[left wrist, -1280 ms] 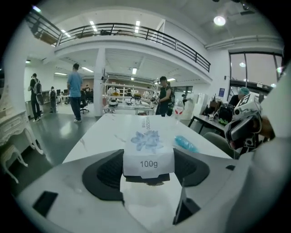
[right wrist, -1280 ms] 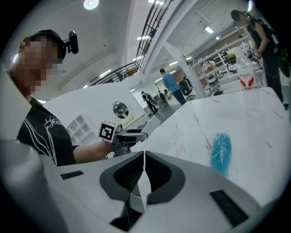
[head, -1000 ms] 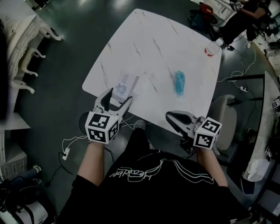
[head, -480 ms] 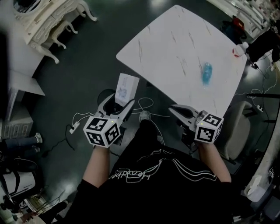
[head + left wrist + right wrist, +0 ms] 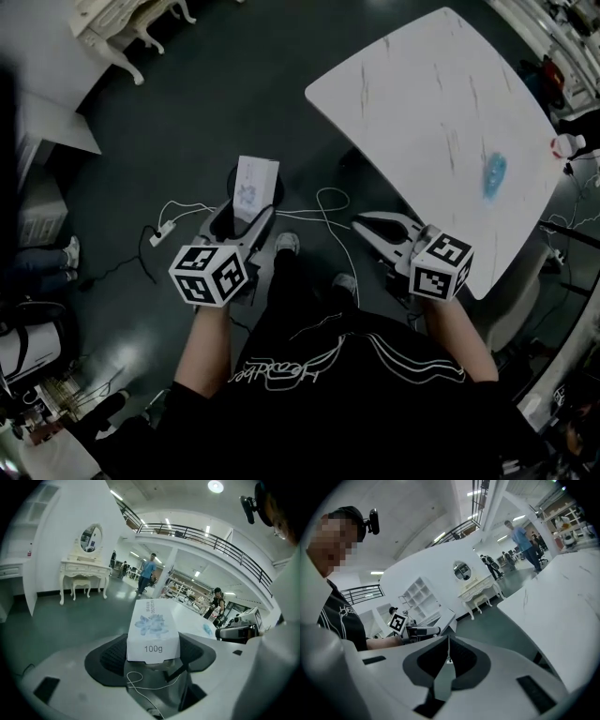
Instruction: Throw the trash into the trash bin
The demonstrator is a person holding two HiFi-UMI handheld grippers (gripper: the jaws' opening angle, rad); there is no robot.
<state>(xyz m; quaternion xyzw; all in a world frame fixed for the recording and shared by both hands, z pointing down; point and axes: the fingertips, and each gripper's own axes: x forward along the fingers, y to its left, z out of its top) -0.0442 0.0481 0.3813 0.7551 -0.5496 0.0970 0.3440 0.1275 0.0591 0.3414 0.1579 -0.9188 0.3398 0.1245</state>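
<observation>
A white box [image 5: 255,183] printed with a blue flower and "100g" [image 5: 152,630] sits between the jaws of my left gripper [image 5: 247,210], which grip its near end above the dark floor. Just beyond and below the box lies a dark round thing [image 5: 277,192], mostly hidden; I cannot tell what it is. My right gripper [image 5: 362,223] is shut and empty [image 5: 448,656], held beside the white marble table [image 5: 422,103]. A blue crumpled scrap [image 5: 494,175] lies on that table near its right edge. In the right gripper view, the left gripper [image 5: 417,631] shows at the left.
A bottle with a red cap [image 5: 565,145] stands at the table's far right corner. White cables [image 5: 319,202] and a power strip [image 5: 156,234] trail over the floor. A white dressing table [image 5: 82,571] stands by the wall. People [image 5: 149,571] stand far off.
Both grippers have swung left, off the table's edge and over the floor, the left one taking the box with it. The table now sits at the upper right.
</observation>
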